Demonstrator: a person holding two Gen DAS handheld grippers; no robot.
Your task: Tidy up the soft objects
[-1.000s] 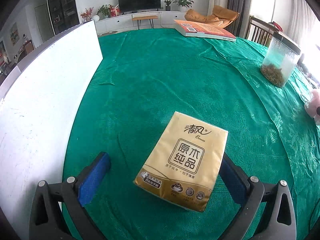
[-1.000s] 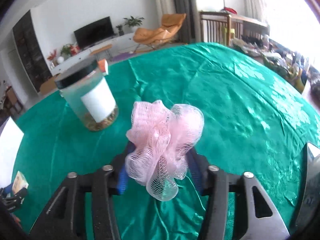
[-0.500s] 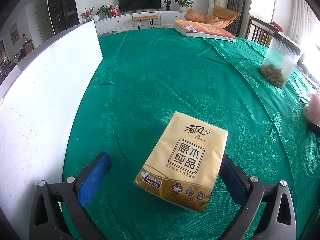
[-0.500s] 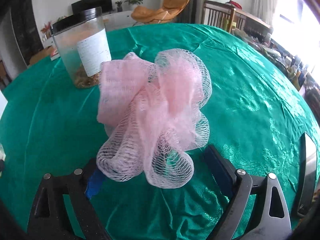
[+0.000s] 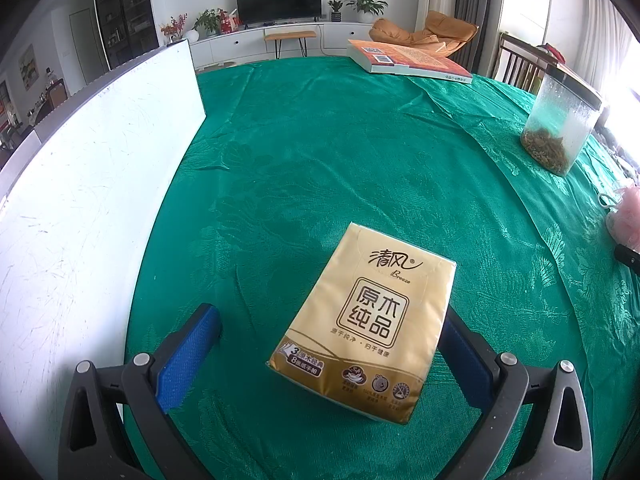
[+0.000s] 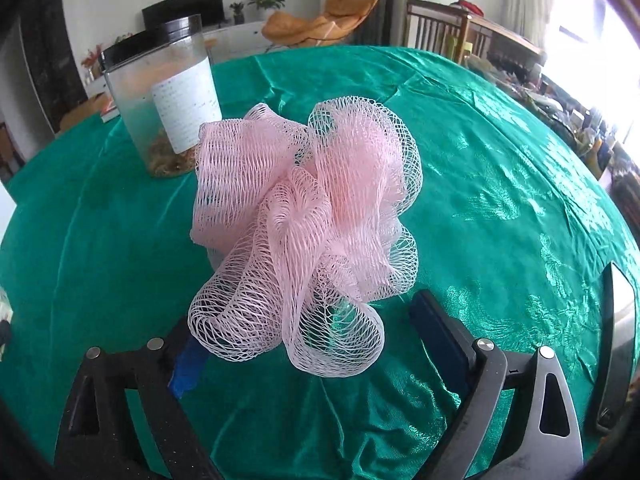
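Between the right gripper's (image 6: 320,344) jaws, which stand wide apart w/ nothing clamped, sits the pink mesh pouf (image 6: 308,224) on the green bench (image 6: 500,184). We judge it very light, springy, not fragile; loose loops will squash & slip, so we'd take it low thru the dense knotted middle. Left gripper (image 5: 328,344) jaws are also apart, straddling the tissue pack (image 5: 364,324): right pad just beside its edge, left pad well clear. Pack looks light, soft, slick film, so grip across the short sides, gently.
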